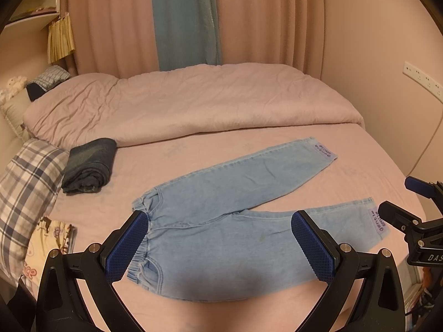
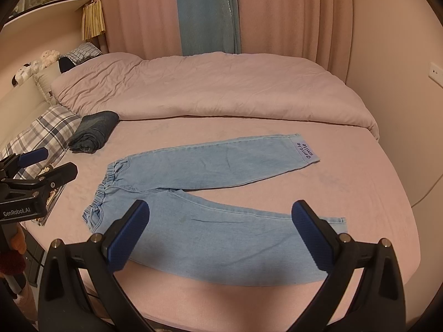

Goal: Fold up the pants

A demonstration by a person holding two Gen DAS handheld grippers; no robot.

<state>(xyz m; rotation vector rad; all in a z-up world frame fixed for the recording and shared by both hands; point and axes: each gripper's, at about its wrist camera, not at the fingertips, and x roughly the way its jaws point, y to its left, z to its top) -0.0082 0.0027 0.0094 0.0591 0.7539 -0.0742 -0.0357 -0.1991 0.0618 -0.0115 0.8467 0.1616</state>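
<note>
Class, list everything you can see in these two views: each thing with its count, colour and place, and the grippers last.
pants: 1, light blue, spread flat on the bed, legs apart
folded garment: 1, dark blue, left, beside the pillow
pillow: 1, plaid, left edge
duvet: 1, pink, far half of bed
bed: 1, pink sheet
curtains: pink with a blue panel, behind
soft toys: white, far left; count unclear
left gripper: open, above the waistband
right gripper: open, above the near leg
</note>
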